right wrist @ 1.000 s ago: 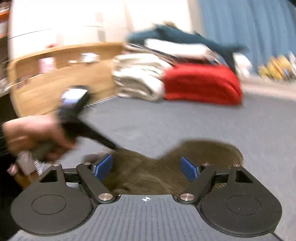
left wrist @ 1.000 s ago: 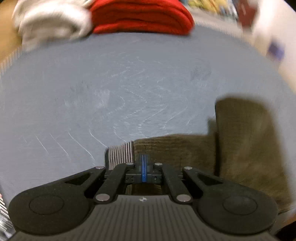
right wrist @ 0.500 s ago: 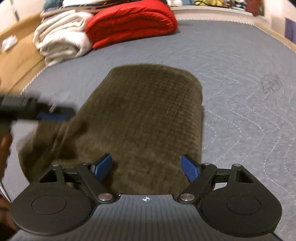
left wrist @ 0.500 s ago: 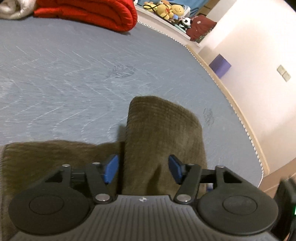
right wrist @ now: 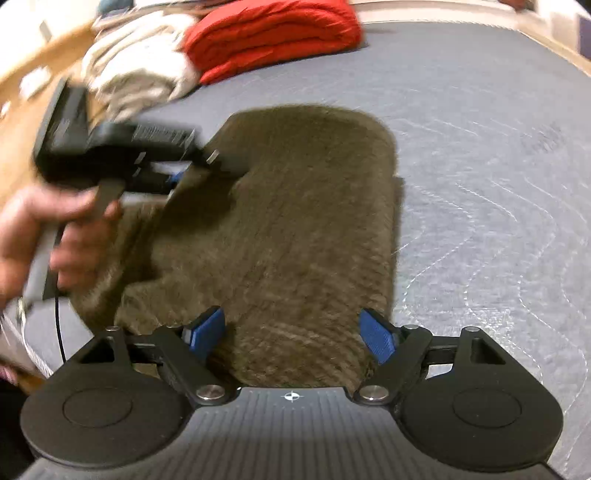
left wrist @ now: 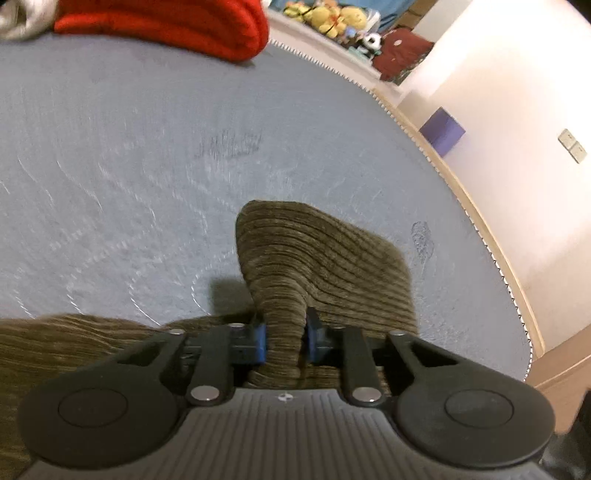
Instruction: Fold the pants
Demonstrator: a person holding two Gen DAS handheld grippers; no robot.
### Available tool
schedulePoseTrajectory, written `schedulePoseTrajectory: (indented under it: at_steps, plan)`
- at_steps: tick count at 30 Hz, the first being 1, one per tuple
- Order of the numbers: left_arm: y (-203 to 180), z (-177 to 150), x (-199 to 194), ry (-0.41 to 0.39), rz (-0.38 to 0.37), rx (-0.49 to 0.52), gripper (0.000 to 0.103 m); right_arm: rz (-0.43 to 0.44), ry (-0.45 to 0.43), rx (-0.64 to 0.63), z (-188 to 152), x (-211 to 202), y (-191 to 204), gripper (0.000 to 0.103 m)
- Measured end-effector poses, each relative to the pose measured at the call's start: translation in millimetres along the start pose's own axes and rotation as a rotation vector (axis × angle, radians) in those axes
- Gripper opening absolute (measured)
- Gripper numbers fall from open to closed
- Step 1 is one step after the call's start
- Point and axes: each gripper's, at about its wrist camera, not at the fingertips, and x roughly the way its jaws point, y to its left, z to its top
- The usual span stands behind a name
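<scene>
Bottom ctr, 2 grippers: left gripper (left wrist: 284, 341), jaws closing w/ a bunched ridge of the pants (left wrist: 317, 258) pinched between its pads; right gripper (right wrist: 291, 332), jaws spread wide, straddling cloth, not pressing. 1 pr olive corduroy pants, mid-frame on grey mattress (left wrist: 129, 147). 1 hand (right wrist: 48, 236) at left. Top: 1 red blanket (right wrist: 273, 33), 1 white blanket (right wrist: 136, 70).

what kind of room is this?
Likely a bedroom: the pants lie on a quilted grey mattress, with a folded red blanket and stuffed toys at its far end.
</scene>
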Motion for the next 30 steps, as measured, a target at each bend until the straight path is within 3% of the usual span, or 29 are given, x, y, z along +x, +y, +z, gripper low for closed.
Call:
schedulePoseTrajectory:
  at_steps: [2, 5, 10, 11, 14, 15, 16, 18, 21, 23, 25, 26, 27, 28, 30]
  plan:
    - [1.0, 0.5, -24.8, -0.022, 0.042, -0.004, 0.018, -0.011, -0.038, 0.059, 5.6, -2.0, -6.0, 0.083]
    - [12.6, -2.4, -66.3, -0.07, 0.176, 0.003, 0.018, -0.038, -0.098, 0.13, 15.1, -0.6, -12.4, 0.087]
    - [58.3, -7.5, -115.1, -0.125, 0.384, -0.051, 0.02, 0.022, -0.08, 0.146, 30.1, 21.0, -4.6, 0.092]
    - [67.8, -9.5, -117.7, -0.123, 0.408, -0.072, 0.023, 0.046, -0.065, 0.141, 32.6, 27.6, -0.6, 0.092]
    - [91.4, -13.8, -122.7, -0.113, 0.518, -0.138, 0.045, 0.13, -0.019, 0.124, 38.4, 47.8, 12.5, 0.095]
    - [97.5, -13.4, -125.1, -0.108, 0.528, -0.164, 0.063, 0.15, -0.003, 0.117, 40.2, 53.5, 17.5, 0.096]
    - [105.5, -14.8, -125.3, -0.095, 0.504, -0.207, 0.079, 0.169, 0.012, 0.114, 42.2, 58.6, 23.2, 0.096]
    - [120.0, -18.3, -119.4, -0.029, 0.405, -0.284, 0.089, 0.2, 0.053, 0.126, 45.7, 72.7, 29.4, 0.097]
    - [135.4, -30.0, -101.2, 0.081, 0.333, -0.333, 0.098, 0.234, 0.121, 0.177, 48.2, 93.0, 31.0, 0.097]
    - [140.6, -34.6, -93.2, 0.104, 0.317, -0.341, 0.101, 0.244, 0.154, 0.203, 47.7, 105.4, 31.0, 0.097]
    - [145.6, -42.7, -86.4, 0.118, 0.254, -0.39, 0.101, 0.255, 0.173, 0.207, 46.2, 113.6, 34.3, 0.095]
    - [144.4, -44.3, -83.7, 0.119, 0.242, -0.385, 0.1, 0.262, 0.172, 0.194, 46.1, 114.2, 35.8, 0.089]
    - [141.2, -44.7, -82.3, 0.12, 0.249, -0.354, 0.097, 0.277, 0.159, 0.17, 46.7, 112.0, 38.6, 0.068]
    - [136.2, -43.4, -82.0, 0.121, 0.261, -0.32, 0.093, 0.282, 0.143, 0.147, 48.7, 107.8, 41.7, 0.055]
    - [128.5, -40.6, -82.9, 0.113, 0.283, -0.311, 0.085, 0.284, 0.103, 0.135, 49.8, 97.0, 44.3, 0.043]
